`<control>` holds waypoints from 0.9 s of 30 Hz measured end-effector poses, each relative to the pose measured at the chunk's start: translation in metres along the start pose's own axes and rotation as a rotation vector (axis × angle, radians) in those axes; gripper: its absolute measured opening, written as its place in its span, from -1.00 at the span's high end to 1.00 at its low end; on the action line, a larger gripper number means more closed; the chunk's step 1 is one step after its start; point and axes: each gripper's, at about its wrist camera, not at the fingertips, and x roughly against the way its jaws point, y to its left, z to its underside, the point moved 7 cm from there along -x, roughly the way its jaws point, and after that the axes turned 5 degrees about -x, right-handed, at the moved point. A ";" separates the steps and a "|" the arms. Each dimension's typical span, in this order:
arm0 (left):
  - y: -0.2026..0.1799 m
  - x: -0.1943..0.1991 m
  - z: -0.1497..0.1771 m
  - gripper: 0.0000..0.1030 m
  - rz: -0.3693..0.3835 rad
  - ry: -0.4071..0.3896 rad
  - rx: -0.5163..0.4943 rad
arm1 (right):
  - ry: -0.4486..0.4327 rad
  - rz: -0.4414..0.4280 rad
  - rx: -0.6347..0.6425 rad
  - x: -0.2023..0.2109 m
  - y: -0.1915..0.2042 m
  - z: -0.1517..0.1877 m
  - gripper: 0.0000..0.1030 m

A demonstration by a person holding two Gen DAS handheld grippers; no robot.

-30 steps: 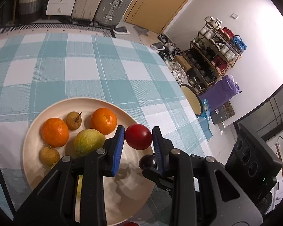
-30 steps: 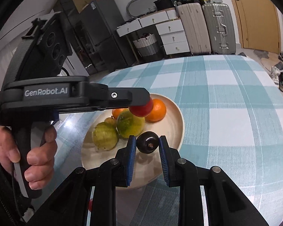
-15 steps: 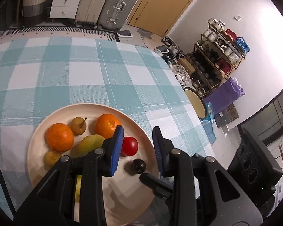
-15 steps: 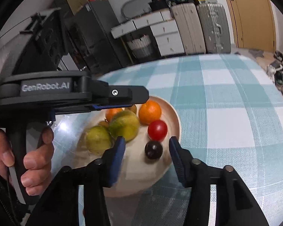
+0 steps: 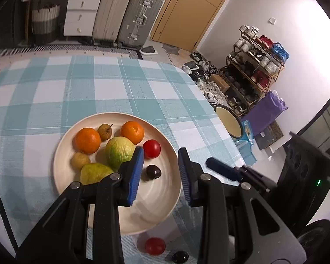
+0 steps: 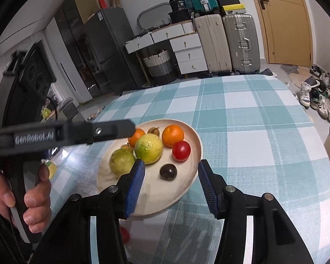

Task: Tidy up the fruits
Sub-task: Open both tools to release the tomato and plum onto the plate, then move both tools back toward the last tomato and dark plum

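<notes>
A cream plate [image 5: 61,176] [image 6: 197,154] on the checked cloth holds two oranges [image 5: 87,140], two green-yellow fruits [image 5: 119,151], small brown fruits, a red tomato [image 5: 151,148] [image 6: 181,151] and a dark plum [image 5: 153,172] [image 6: 168,172]. My left gripper [image 5: 160,176] hovers above the plate's near side, its jaws opening with nothing between them. Over the same rim my right gripper [image 6: 171,186] is opening too; the plum lies free on the plate just beyond its fingertips. A second red fruit [image 5: 155,246] and a dark one [image 5: 180,257] lie on the cloth in front of the plate.
A hand [image 6: 33,198] holds the left gripper's handle at the left of the right wrist view. The table edge drops off at the right toward a shoe rack [image 5: 253,66] and shoes on the floor. Suitcases [image 6: 239,44] and drawers stand behind the table.
The left gripper let go of the red tomato and the right one let go of the dark plum; both fruits now rest on the plate. Both grippers drew back and upward, jaws wider.
</notes>
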 end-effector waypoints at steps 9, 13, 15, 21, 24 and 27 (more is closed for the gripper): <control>-0.022 0.054 0.022 0.03 -0.069 -0.084 -0.064 | -0.088 0.000 -0.035 0.045 -0.001 -0.009 -0.32; -0.027 0.071 0.033 -0.28 -0.091 -0.103 -0.068 | -0.117 -0.013 -0.051 0.064 0.001 -0.009 -0.42; -0.029 0.078 0.036 -0.30 -0.093 -0.106 -0.069 | -0.129 -0.014 -0.051 0.072 0.004 -0.006 -0.49; -0.039 0.100 0.043 -0.58 -0.124 -0.160 -0.088 | -0.166 -0.026 -0.040 0.092 0.013 -0.002 -0.69; -0.041 0.108 0.046 -0.61 -0.144 -0.170 -0.092 | -0.177 -0.026 -0.034 0.101 0.017 0.000 -0.75; -0.040 0.115 0.049 -0.71 -0.159 -0.185 -0.085 | -0.188 -0.025 -0.029 0.109 0.020 0.002 -0.82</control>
